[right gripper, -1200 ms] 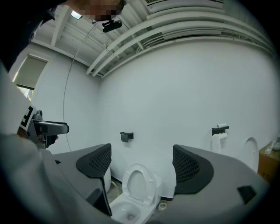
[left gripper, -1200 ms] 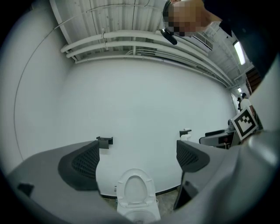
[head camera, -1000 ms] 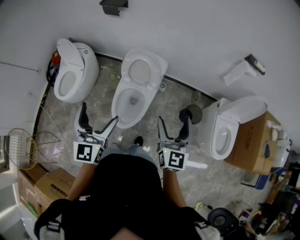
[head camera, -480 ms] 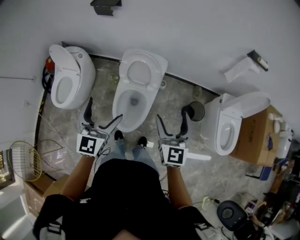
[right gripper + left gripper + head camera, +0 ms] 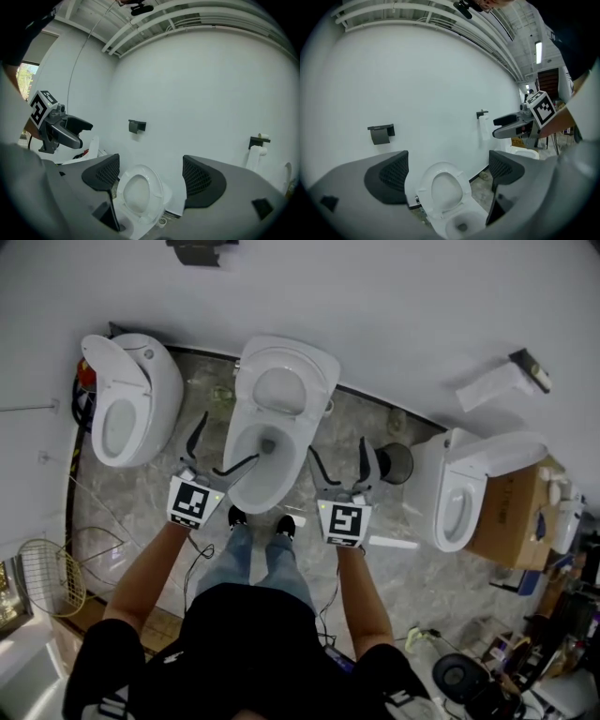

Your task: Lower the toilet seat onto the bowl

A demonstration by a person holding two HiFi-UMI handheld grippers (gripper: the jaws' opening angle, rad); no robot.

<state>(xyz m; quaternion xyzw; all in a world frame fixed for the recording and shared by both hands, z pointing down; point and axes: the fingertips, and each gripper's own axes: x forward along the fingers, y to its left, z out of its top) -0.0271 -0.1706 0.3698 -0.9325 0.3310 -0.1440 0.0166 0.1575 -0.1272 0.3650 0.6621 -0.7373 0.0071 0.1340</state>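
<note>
The middle white toilet bowl stands against the wall, straight ahead of the person. Its seat is raised and leans back on the lid. The seat's ring also shows in the left gripper view, and the same ring in the right gripper view. My left gripper hangs open at the bowl's left rim, holding nothing. My right gripper stands open just right of the bowl, also holding nothing. Neither touches the seat.
A second toilet stands at the left, a third at the right beside a cardboard box. A black bin sits between middle and right toilets. A paper holder hangs on the wall. The person's feet stand before the bowl.
The person has stepped closer to the middle toilet. Both open grippers moved forward and up, now flanking the bowl's front.
</note>
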